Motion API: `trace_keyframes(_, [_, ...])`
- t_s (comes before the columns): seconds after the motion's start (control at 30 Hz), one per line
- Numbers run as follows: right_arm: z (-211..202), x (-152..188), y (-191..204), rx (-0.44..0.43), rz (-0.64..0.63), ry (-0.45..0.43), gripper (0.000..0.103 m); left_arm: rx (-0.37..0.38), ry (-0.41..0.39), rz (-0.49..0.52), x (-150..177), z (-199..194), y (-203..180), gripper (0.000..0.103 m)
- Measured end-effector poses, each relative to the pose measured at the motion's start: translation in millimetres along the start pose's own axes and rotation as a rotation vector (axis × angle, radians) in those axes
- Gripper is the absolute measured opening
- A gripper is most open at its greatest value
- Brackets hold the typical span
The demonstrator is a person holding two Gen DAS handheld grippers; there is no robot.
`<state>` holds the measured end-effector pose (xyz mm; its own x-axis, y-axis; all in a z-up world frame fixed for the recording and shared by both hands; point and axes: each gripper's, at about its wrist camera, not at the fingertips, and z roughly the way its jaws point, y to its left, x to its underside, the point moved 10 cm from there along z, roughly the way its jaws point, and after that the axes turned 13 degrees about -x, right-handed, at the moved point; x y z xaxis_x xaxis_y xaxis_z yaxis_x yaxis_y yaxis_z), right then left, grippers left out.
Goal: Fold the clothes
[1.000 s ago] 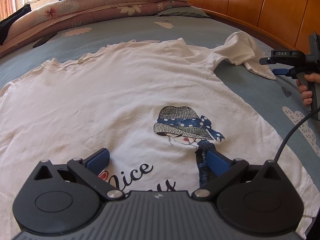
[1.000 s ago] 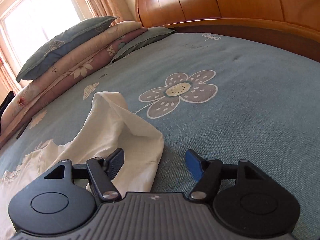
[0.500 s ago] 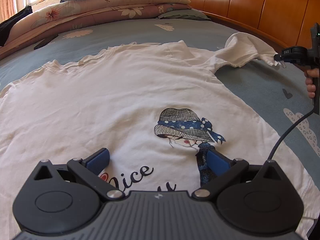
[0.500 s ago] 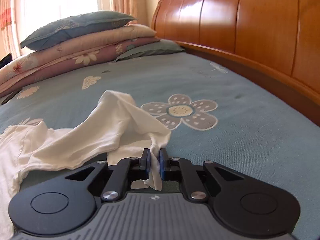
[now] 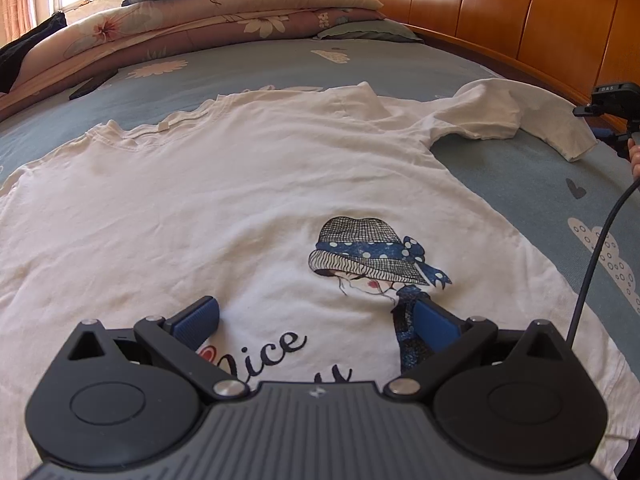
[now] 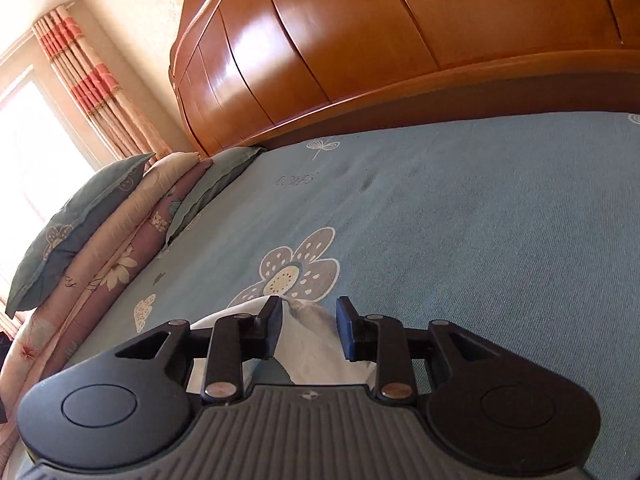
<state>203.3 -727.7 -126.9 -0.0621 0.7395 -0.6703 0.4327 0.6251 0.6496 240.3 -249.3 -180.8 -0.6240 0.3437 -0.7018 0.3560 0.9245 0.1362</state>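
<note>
A white T-shirt with a printed girl in a hat lies spread flat on the blue bedspread. My left gripper hovers open over the shirt's lower print, nothing between its blue pads. The shirt's right sleeve lies stretched out toward the headboard. In the left wrist view my right gripper sits at the sleeve's end, at the far right edge. In the right wrist view, the right gripper has its jaws opening. The sleeve's hem lies loose in the gap between them, not pinched.
Folded quilts and pillows are stacked at the far end of the bed. A wooden headboard runs along the right side. A black cable hangs over the shirt's right edge. A dark flat object lies near the quilts.
The right gripper shut on the sleeve's hem and drew the sleeve out flat toward the headboard. It then rolled and spread its jaws again. The left gripper stayed put.
</note>
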Motion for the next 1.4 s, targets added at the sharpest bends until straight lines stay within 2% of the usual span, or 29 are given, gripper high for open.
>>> trace_keyframes(0.07, [0,3,-7,0.044,-0.016,0.047,0.051,0.001,-0.001,0.0,0,0,0,0.103])
trace_keyframes(0.2, [-4,5,-23,0.083,0.0,0.061,0.053,0.001,-0.002,0.0,0,0,0,0.103])
trace_keyframes(0.33, [-12,-1,-38,0.123,0.039,0.024,0.055,0.001,-0.003,0.001,0,0,0,0.103])
trace_keyframes(0.47, [-10,2,-45,0.129,0.044,0.059,0.058,0.002,-0.003,0.002,-1,0,0,0.103])
trace_keyframes(0.6, [-5,8,-44,0.119,0.015,0.103,0.058,0.002,-0.002,0.002,-1,0,0,0.103])
trace_keyframes(0.8, [-11,4,-43,0.083,0.066,0.069,0.058,0.003,-0.005,0.003,-1,0,0,0.103])
trace_keyframes(0.97, [-25,-8,-30,0.011,0.063,0.021,0.058,0.005,-0.001,0.0,-1,0,0,0.103])
trace_keyframes(1.07, [-31,-12,-13,-0.024,-0.045,0.031,0.059,0.014,0.011,0.004,-1,1,1,0.103])
trace_keyframes(1.17, [-21,0,1,-0.046,-0.225,0.117,0.061,0.032,0.028,0.004,-3,1,2,0.103])
trace_keyframes(1.3, [-1,24,7,-0.014,-0.552,0.223,0.061,0.042,0.028,-0.007,-3,1,3,0.102])
trace_keyframes(1.4, [14,37,-2,0.023,-0.714,0.284,0.06,0.036,0.03,-0.002,-3,2,3,0.103])
